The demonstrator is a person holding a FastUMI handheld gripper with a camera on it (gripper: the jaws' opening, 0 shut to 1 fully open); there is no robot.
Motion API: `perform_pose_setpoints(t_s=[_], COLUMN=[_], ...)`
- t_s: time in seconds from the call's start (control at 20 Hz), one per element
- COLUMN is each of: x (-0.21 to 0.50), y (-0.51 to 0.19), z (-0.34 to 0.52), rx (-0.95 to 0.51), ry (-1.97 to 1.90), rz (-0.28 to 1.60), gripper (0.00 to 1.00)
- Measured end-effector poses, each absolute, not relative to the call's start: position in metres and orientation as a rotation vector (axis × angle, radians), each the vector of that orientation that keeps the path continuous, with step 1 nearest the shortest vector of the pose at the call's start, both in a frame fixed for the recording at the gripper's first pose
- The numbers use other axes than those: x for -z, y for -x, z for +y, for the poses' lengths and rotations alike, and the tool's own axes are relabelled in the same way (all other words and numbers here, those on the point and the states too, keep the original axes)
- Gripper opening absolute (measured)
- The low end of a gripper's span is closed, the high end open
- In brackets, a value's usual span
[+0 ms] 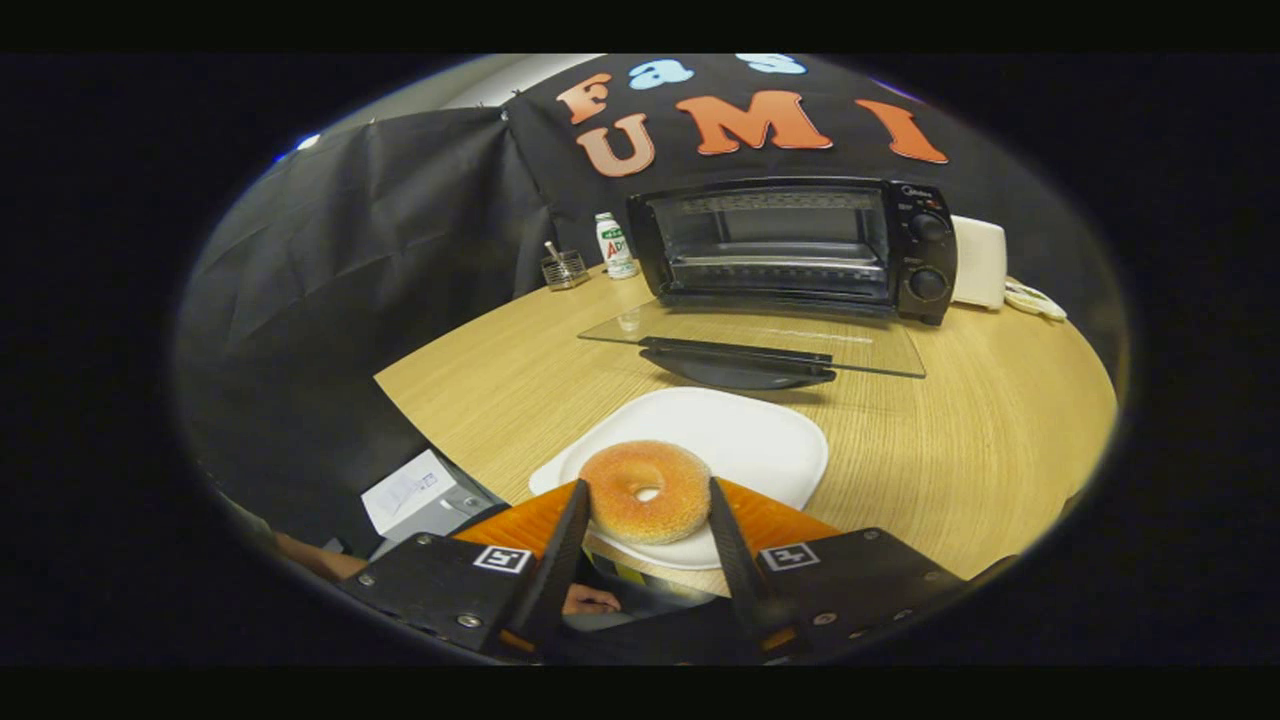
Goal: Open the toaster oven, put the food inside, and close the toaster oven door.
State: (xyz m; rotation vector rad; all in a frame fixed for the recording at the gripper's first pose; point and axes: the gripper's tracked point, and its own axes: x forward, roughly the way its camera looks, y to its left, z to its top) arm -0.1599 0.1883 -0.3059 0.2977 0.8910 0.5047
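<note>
The doughnut (645, 490) is sitting between the fingers of our hand-held gripper (645, 515), over the near part of a white plate (770, 450) on the wooden bench (1000, 430); both fingers are lying against its flanks, so we are judging it pinched, though we cannot tell whether it is lifted off the plate or resting on it. Beyond it the toaster oven (795, 250) is standing with its glass door (760, 340) folded down flat toward us, the dark handle at the near edge and the wire rack showing in the cavity. So the opening looks done and we are carrying the food in. To do this well, we are squeezing only enough to keep the soft ring from slipping, since a hard pinch will likely dent it. We are planning to raise it well clear of the plate rim, travel over the lowered door without brushing the handle, and enter the cavity level and centred. We are aiming to set it on the rack, part the fingers there, and draw straight back before reaching for the door.
</note>
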Motion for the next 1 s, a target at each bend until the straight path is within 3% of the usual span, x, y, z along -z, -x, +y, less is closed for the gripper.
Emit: perform_pose_setpoints(t_s=[0.2, 0.4, 1.0], x=[0.305, 0.296, 0.261], y=[0.158, 0.150, 0.084], z=[0.189, 0.186, 0.184], rx=[-0.498, -0.473, -0.390], ry=[-0.350, -0.445, -0.815], rz=[0.900, 0.884, 0.779], gripper=[0.50, 0.41, 0.40])
